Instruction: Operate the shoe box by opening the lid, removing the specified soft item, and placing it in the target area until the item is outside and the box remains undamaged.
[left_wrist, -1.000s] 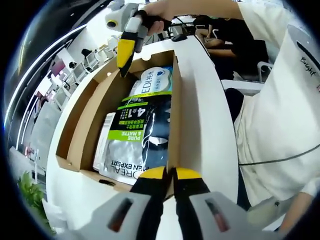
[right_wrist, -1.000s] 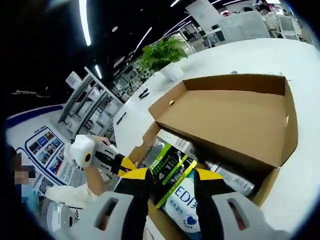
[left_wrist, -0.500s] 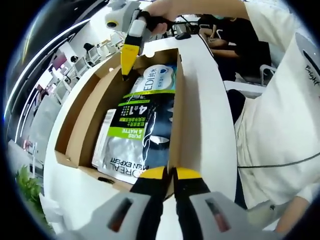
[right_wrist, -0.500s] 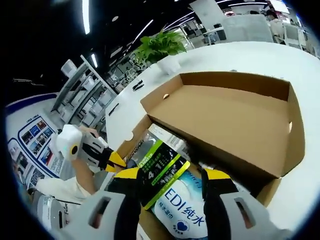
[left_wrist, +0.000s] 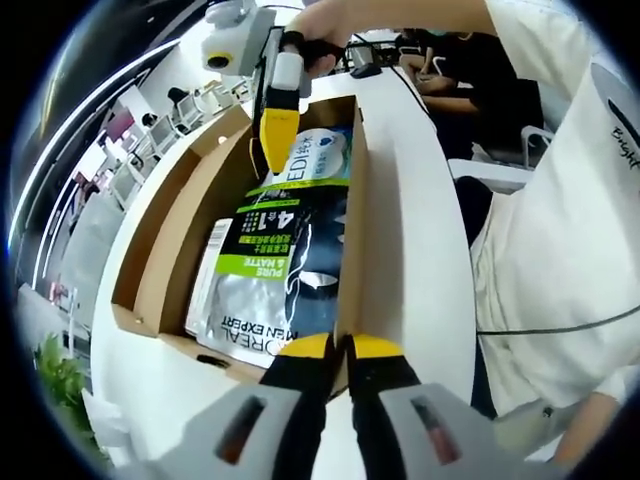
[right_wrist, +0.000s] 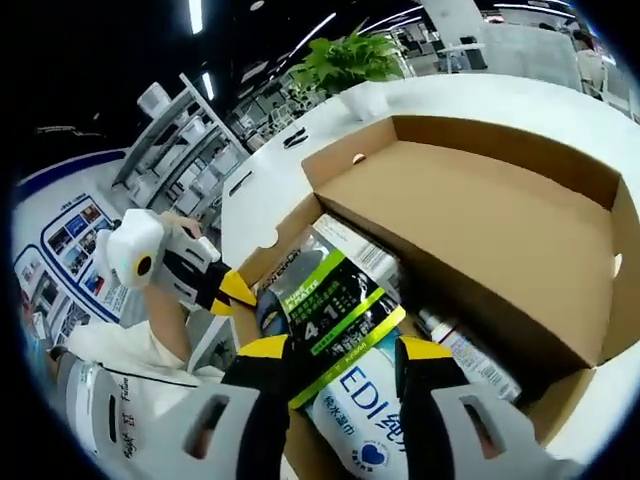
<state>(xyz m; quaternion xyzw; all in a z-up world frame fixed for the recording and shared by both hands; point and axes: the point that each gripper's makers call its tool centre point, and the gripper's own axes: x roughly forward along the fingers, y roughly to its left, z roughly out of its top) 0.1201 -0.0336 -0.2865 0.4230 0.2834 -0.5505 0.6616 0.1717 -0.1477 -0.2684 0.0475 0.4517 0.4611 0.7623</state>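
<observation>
An open cardboard shoe box (left_wrist: 355, 200) lies on a white table, its lid (right_wrist: 480, 220) folded back flat. Inside lie a black-and-green soft pack (left_wrist: 265, 250) (right_wrist: 330, 300) and a white pouch with blue print (left_wrist: 315, 160) (right_wrist: 365, 420). My left gripper (left_wrist: 338, 348) is shut on the box's near wall; in the right gripper view the left gripper (right_wrist: 228, 290) pinches the box's edge. My right gripper (right_wrist: 345, 355) stands open over the pouch and the pack's end. In the left gripper view the right gripper (left_wrist: 278, 135) points down into the box's far end.
A silver tube (right_wrist: 465, 355) and a pale packet (left_wrist: 210, 270) also lie in the box. A person in white clothes (left_wrist: 560, 230) stands beside the table. A potted plant (right_wrist: 350, 65) sits on the table's far part. Chairs and shelves stand beyond.
My right gripper has come lower over the white pouch, and its jaws stand a little narrower. The left gripper has kept its hold on the box wall.
</observation>
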